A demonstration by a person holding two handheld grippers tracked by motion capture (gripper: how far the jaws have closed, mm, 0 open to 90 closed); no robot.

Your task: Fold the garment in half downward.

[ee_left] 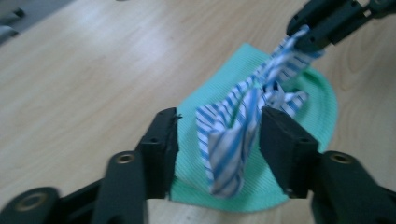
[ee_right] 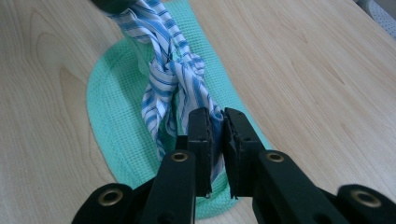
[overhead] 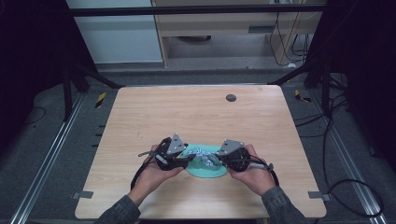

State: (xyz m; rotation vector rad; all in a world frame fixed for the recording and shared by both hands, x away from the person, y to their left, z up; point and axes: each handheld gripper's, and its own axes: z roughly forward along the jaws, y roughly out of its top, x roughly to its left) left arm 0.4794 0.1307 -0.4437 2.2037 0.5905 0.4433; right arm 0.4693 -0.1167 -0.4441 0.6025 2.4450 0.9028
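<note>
The striped cloth [ee_right: 173,79] is twisted into a knot and hangs just above the green mat [ee_right: 112,126] near the front of the wooden table [overhead: 196,112]. The right gripper [ee_right: 218,140] has its jaws pressed together, pinching 1 end of the cloth. The left gripper [ee_left: 219,140] has its jaws spread apart, and the other end hangs loose between them without being squeezed. With just 1 gripper holding on, the knot may slip loose if the right hand pulls. The free end could also drop on the mat, and the cloth might drag the mat along the table
</note>
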